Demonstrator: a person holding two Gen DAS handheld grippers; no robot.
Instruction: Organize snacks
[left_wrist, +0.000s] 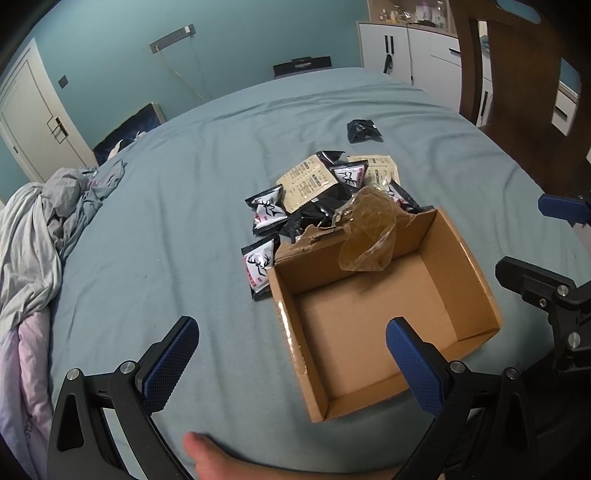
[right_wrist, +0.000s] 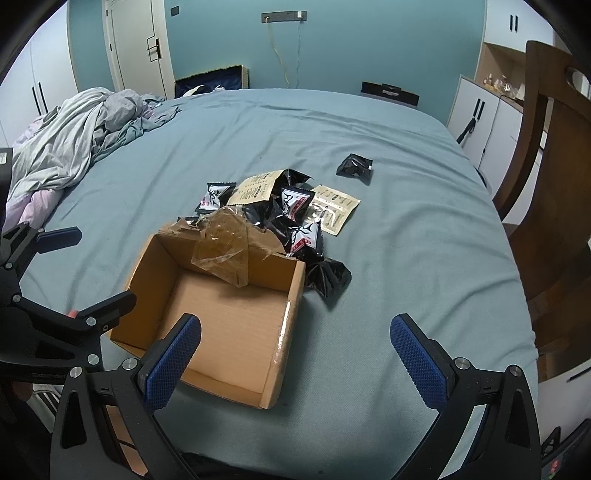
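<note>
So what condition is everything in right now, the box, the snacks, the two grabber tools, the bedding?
Cardboard box: open, empty, far flap torn with crumpled tape hanging.
Snack packets: sealed, heaped on the bed beyond the box.
Lone black packet: apart from the heap, farther back.
Left gripper: open, holding nothing.
Right gripper: open, holding nothing.
Blanket: crumpled at the bed's edge.
Door: closed.

I am working in a home bedroom: a wide bed (right_wrist: 369, 258) with a blue-grey sheet fills the view, with crumpled bedding (right_wrist: 74, 140) heaped at its far left. Beyond it stand teal walls, a white door (right_wrist: 136, 48) and white cupboards (right_wrist: 484, 122) on the right.
</note>
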